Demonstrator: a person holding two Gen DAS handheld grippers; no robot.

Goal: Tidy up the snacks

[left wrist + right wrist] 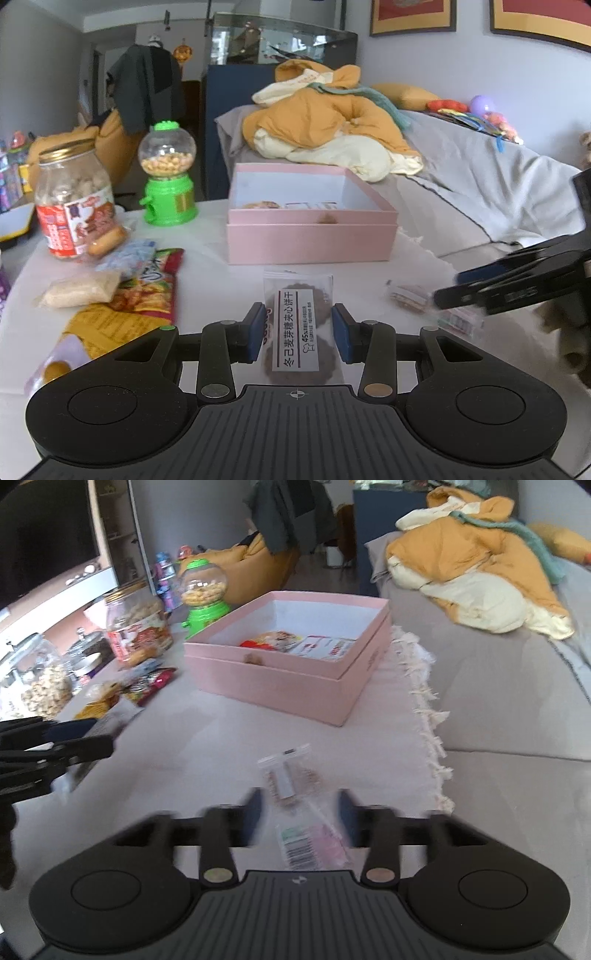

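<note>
My left claw [298, 334] pinches a clear-wrapped dark biscuit pack [298, 325], its blue pads against both edges of the wrapper; the pack points away from me, white label strip up, above the worktop [207, 273]. My right claw [297, 814] is spread, pads clear of anything; no earlier frame to compare. Between and just beyond its fingers two small packs lie flat on the worktop: a clear one holding pale biscuits [290, 779], and nearer me a pink-and-white one with a barcode [314, 843]. Neither touches the pads as far as the blur lets me judge. The pink box [295, 679] stands open farther back, centre of the worktop, with several packs already inside on its far side; contents too small to read. Left of the box: a green candy dispenser [167, 177] with a clear globe, upright, and a big jar [75, 199] with a gold lid and red label, also upright. In front of the jar a loose heap of snack bags [122, 291] lies flat, a red-and-yellow one among them. From the left view the right claw enters at the right edge, near the two small packs. A sofa with a heap of yellow clothing [332, 125] sits behind the worktop.
</note>
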